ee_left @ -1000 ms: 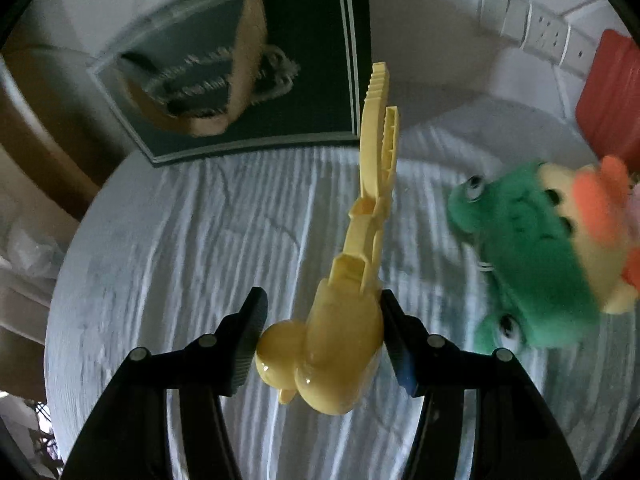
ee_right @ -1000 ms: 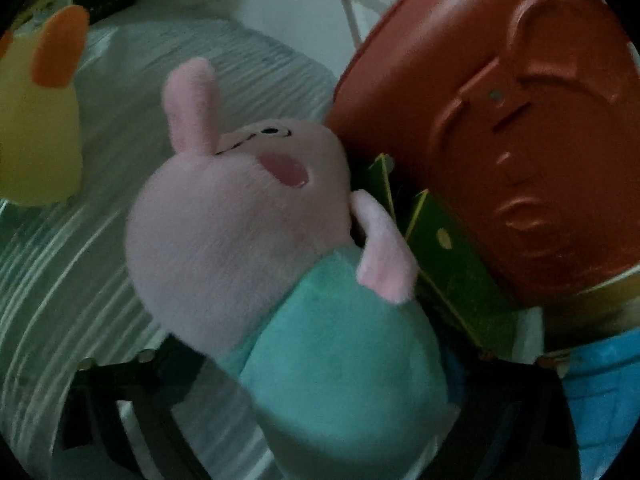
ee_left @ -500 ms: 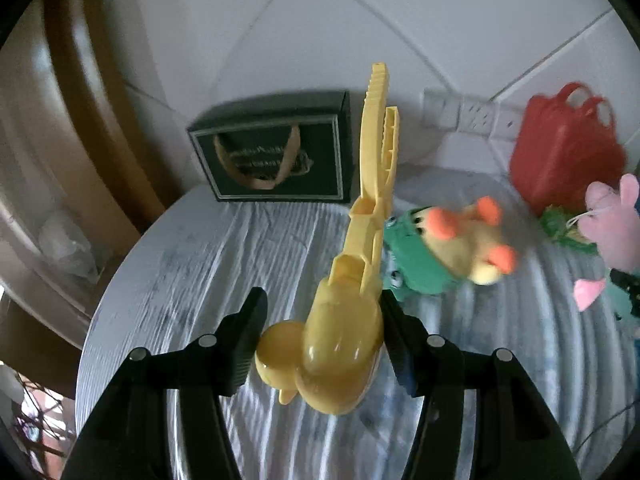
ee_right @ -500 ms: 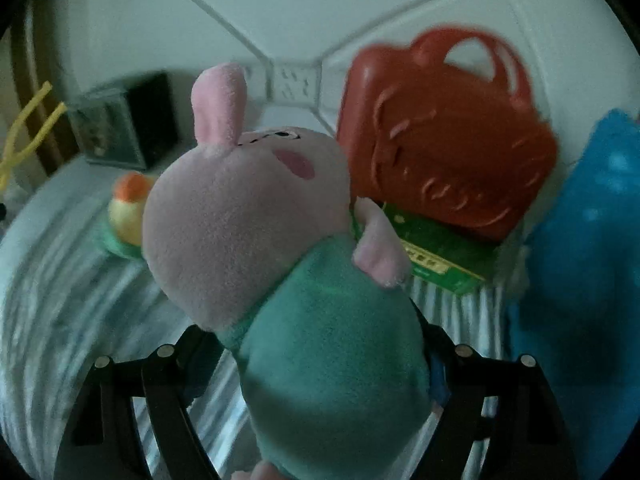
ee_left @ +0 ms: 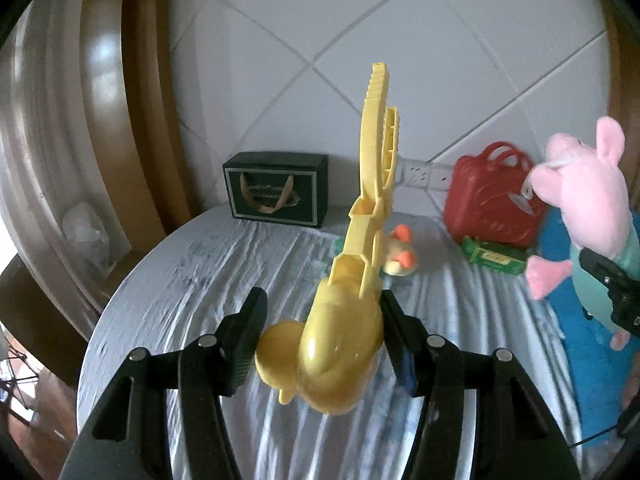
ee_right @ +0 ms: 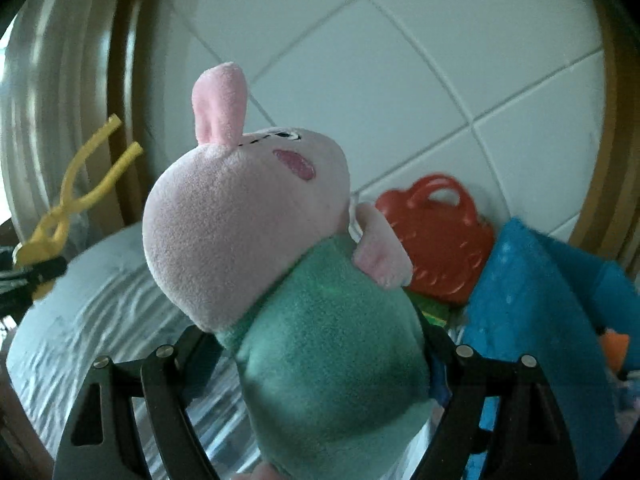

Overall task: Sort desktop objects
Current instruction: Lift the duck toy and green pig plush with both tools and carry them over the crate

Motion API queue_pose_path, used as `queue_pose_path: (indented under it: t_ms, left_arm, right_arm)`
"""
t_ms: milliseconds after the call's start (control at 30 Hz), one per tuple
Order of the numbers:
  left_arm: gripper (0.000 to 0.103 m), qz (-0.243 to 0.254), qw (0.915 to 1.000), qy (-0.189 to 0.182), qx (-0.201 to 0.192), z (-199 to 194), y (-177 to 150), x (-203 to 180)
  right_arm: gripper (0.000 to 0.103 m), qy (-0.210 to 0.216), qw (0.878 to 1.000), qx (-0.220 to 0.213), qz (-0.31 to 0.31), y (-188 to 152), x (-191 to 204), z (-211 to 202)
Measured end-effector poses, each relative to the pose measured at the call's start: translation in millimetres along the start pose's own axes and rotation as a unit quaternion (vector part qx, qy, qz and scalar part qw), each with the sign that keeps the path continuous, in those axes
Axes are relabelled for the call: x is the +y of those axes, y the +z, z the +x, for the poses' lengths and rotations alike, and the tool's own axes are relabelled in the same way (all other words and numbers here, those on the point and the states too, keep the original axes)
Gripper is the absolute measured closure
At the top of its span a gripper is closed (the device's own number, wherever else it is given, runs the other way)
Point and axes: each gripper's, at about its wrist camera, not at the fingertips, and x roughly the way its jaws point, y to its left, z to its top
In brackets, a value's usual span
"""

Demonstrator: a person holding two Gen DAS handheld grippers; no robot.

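While the round table [ee_left: 160, 280] lies below, a yellow duck-shaped clip toy [ee_left: 340, 340] is clamped at its body by the left gripper [ee_left: 324, 336], handles pointing toward twelve o'clock. A pink pig plush [ee_right: 280, 260] is gripped around its green body by the right gripper [ee_right: 316, 368]. A red toy case [ee_left: 492, 200] stands at two o'clock.
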Motion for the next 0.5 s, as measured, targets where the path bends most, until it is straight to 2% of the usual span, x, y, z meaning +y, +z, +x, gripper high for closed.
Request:
queue_pose_path:
  t_ms: [233, 500]
  left_arm:
    - [0.047, 0.03, 0.9975, -0.053, -0.036, -68, -17, -13]
    - [0.047, 0.068, 0.9875, -0.128, -0.061, -126, -30, -48]
  right_arm:
    - [0.02, -0.035, 0.999, -0.039, 0.003, -9, 23, -99]
    - [0.02, -0.072, 0.994, -0.074, 0.042, -11, 26, -214]
